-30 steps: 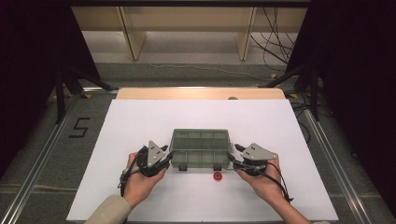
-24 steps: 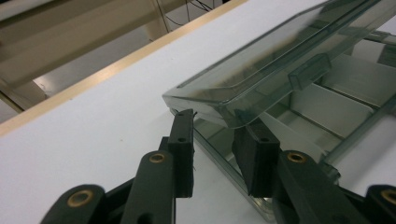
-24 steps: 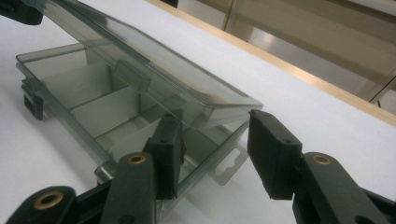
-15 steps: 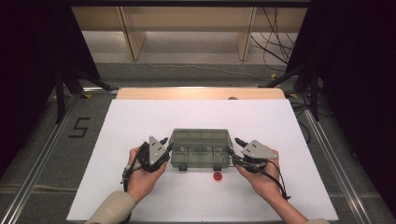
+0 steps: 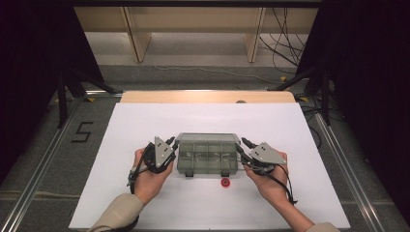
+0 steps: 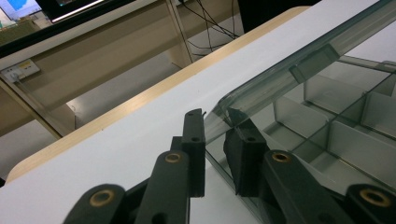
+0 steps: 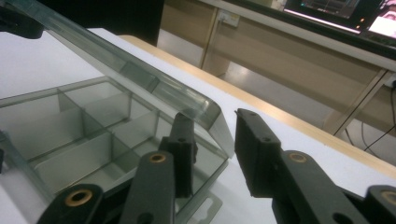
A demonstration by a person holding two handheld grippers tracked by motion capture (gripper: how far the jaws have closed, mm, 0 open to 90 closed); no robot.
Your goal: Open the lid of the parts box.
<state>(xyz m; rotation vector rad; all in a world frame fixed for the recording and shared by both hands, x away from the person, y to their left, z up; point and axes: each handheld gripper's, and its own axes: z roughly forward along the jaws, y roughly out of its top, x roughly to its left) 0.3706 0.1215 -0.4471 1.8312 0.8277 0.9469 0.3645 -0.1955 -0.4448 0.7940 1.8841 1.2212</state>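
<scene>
A clear grey compartment box [image 5: 208, 155] sits mid-table, its lid [image 6: 299, 60] tilted up. My left gripper [image 5: 173, 145] is at the box's left end. In the left gripper view its jaws [image 6: 217, 130] have just been closing and pinch the lid's corner. My right gripper [image 5: 241, 147] is at the right end. Its jaws [image 7: 212, 135] have also been closing and straddle the other lid corner [image 7: 210, 114], one jaw under the lid, with a small gap left. A small red piece [image 5: 225, 182] lies in front of the box.
The white table top [image 5: 145, 121] ends in a wooden strip [image 5: 208, 96] at the far side. Wooden shelving [image 5: 193, 29] and cables stand beyond it. Metal rails run along both sides, and a "5" [image 5: 82, 131] is marked on the floor at left.
Both hands stay at the box's ends. The grippers have tilted slightly and their jaws have narrowed around the lid corners.
</scene>
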